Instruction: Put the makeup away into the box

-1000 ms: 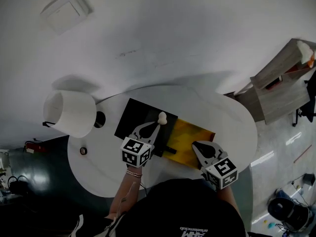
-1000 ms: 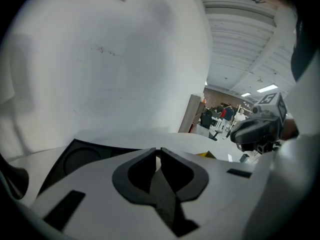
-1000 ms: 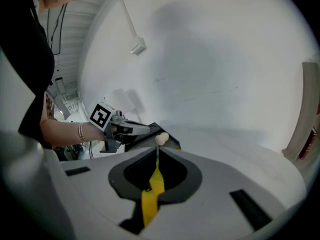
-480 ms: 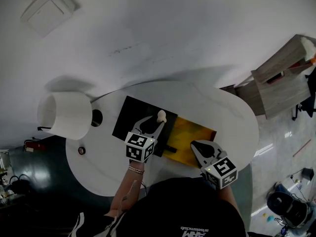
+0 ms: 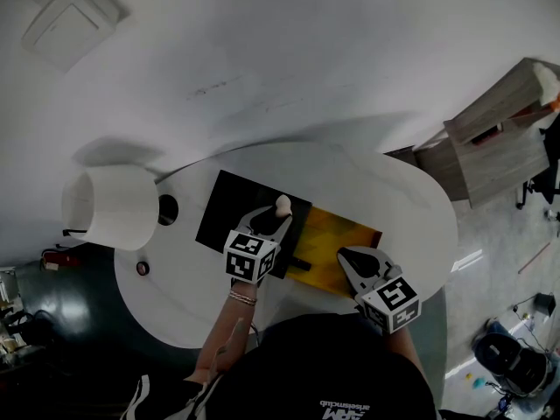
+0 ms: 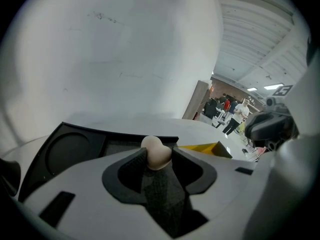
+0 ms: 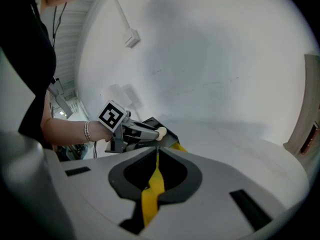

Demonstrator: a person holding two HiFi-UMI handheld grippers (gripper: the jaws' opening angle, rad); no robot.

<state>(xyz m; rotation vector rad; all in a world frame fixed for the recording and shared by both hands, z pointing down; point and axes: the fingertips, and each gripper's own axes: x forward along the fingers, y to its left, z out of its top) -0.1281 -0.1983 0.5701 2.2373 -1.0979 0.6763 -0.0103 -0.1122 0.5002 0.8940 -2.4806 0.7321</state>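
The person wears a black top with white print and thin bracelets; the white left gripper and right gripper bear black-and-white cubes.

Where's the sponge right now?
Head view, table centre: the sponge sits between the tips of the left tongs, which have just been opening, near the black box's right edge, beside the yellow panel.

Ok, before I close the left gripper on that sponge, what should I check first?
1. Sponge sits between the left gripper jaws: ok.
2. Sponge clamped: not ok; the jaws have just been opening.
3. Right gripper shut on the yellow flap: ok.
4. Black tray uncovered, round recess free: ok.
5. Sponge's underside free of the tray: cannot tell.
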